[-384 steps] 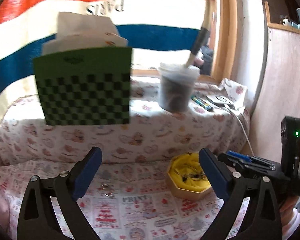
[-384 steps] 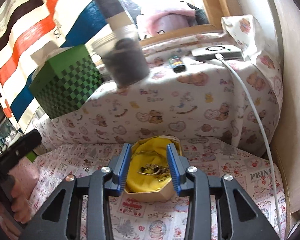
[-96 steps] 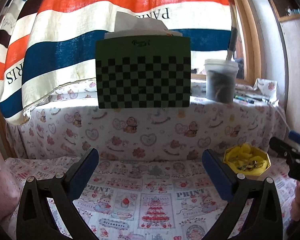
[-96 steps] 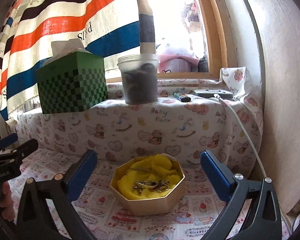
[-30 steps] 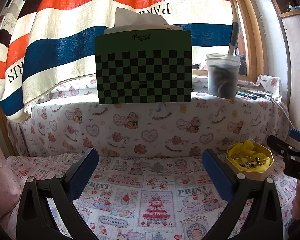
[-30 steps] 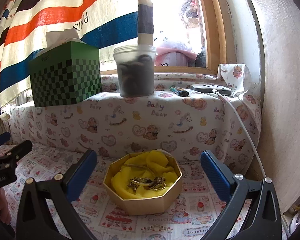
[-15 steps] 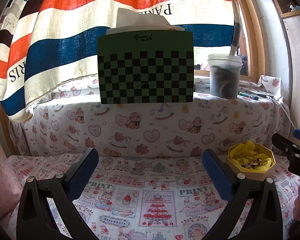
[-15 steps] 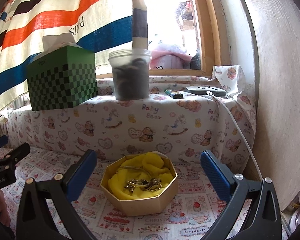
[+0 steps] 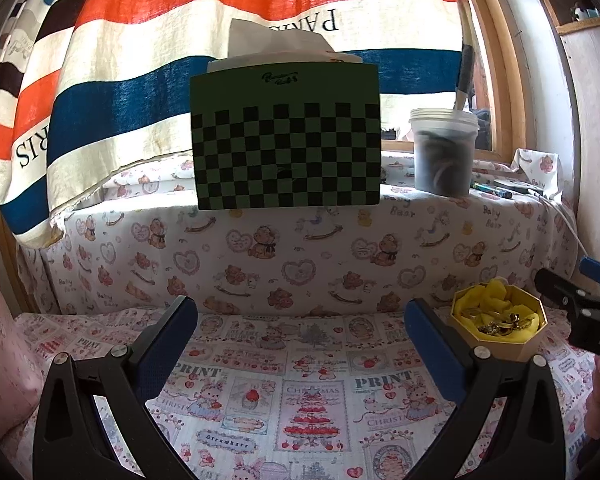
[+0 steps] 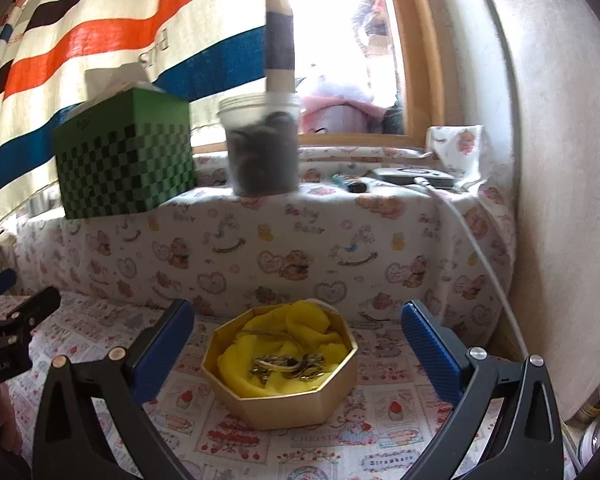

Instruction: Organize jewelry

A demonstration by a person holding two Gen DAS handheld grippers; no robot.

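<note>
Both tongs, left [image 9: 300, 344] & right [image 10: 296, 344], stay wide apart, empty.

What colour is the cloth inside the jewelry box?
Bright yellow cloth lines the box; the right wrist view shows it best.

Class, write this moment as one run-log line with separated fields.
left tongs: open, empty | right tongs: open, empty | jewelry: in octagonal box on yellow cloth | no grasp

Looks like I'm in somebody's bedroom: teddy-bear print sheet [image 9: 300, 264] over everything, striped towel [image 9: 140, 80] hung across the window [image 10: 340, 40], tissue box [image 9: 286, 136] on the sill.
</note>
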